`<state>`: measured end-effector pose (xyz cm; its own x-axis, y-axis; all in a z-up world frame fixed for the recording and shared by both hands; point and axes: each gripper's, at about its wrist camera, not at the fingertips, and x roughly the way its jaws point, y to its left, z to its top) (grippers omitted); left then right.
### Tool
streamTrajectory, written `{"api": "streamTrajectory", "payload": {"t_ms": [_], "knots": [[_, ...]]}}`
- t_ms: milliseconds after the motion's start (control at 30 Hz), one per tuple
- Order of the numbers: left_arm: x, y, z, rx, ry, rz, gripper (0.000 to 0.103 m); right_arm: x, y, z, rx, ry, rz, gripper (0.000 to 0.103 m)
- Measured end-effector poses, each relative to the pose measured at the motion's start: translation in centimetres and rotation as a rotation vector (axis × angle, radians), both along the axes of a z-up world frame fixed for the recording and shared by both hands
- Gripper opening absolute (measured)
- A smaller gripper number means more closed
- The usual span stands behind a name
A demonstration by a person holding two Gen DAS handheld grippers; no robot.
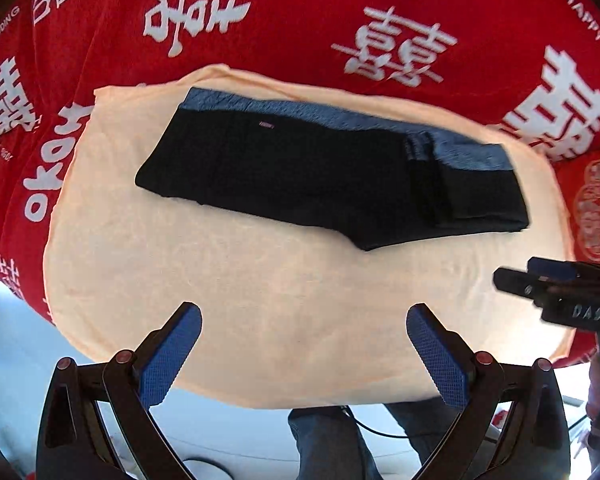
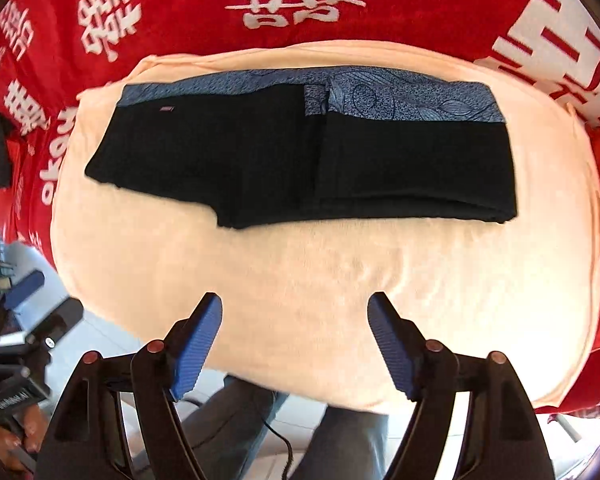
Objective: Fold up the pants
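Black pants (image 1: 300,172) with a blue patterned waistband (image 1: 340,116) lie folded flat on a peach towel (image 1: 220,272); they also show in the right wrist view (image 2: 284,160), with one end folded over on the right side. My left gripper (image 1: 304,320) is open and empty, held above the towel's near edge, short of the pants. My right gripper (image 2: 294,308) is open and empty, also over the near part of the towel (image 2: 340,280). The right gripper shows at the right edge of the left wrist view (image 1: 512,276).
The towel lies on a red cloth with white characters (image 1: 300,20) that covers the table (image 2: 180,8). The person's legs in grey trousers (image 2: 340,440) and a black cable (image 2: 284,444) are below the table's near edge. The left gripper's body shows at the left (image 2: 28,320).
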<state>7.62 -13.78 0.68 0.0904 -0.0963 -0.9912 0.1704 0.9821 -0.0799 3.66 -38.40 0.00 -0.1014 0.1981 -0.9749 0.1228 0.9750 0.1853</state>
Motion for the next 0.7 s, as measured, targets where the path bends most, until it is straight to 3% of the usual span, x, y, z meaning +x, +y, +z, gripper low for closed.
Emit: {"api": "streamTrajectory", "payload": {"t_ms": [267,433,500,700], "knots": [[-0.1,1.6,2.2,-0.078,-0.005,0.028,0.103,-0.9,1.0,3.4,0.014,-0.006,-0.019,0.083],[0.0,2.2,3.0,-0.093,-0.013,0.057,0.103,-1.1,1.9,5.0,0.015,-0.048,-0.017,0.094],[0.1,2.3,3.3,-0.11,-0.013,0.061,0.103,-1.0,2.3,5.6,0.017,-0.061,-0.006,0.103],[0.1,2.0,3.7,-0.109,-0.021,0.046,0.103,-0.8,2.7,6.5,0.0,-0.063,0.014,0.103]]}}
